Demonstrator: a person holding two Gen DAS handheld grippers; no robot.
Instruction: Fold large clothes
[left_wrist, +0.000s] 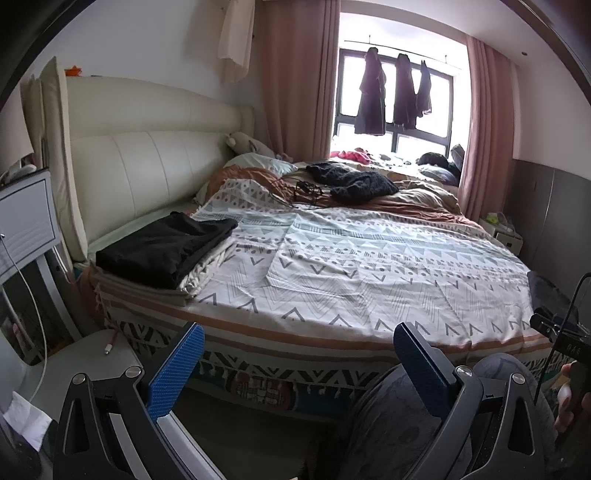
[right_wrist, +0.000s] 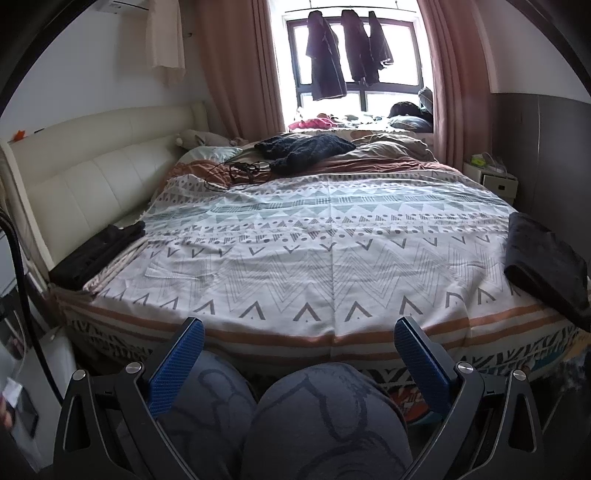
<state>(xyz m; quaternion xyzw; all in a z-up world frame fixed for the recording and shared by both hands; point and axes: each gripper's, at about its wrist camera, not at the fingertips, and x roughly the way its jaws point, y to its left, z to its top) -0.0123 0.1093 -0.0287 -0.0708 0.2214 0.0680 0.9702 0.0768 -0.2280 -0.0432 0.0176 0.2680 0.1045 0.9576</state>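
Right wrist view: both grippers (right_wrist: 299, 354) (left_wrist: 299, 360) wide, empty. Dark knitted garment (right_wrist: 306, 147) probably soft, floppy; best pinched at shoulders.

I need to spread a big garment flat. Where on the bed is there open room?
The patterned bedspread lies bare between the black folded stack by the headboard and the dark folded cloth opposite. Toward the window it's crowded: knit garment, cables.

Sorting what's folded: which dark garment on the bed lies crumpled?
The dark knit garment by the far pillows; the black clothes on the folded stack and the dark piece lie flat.
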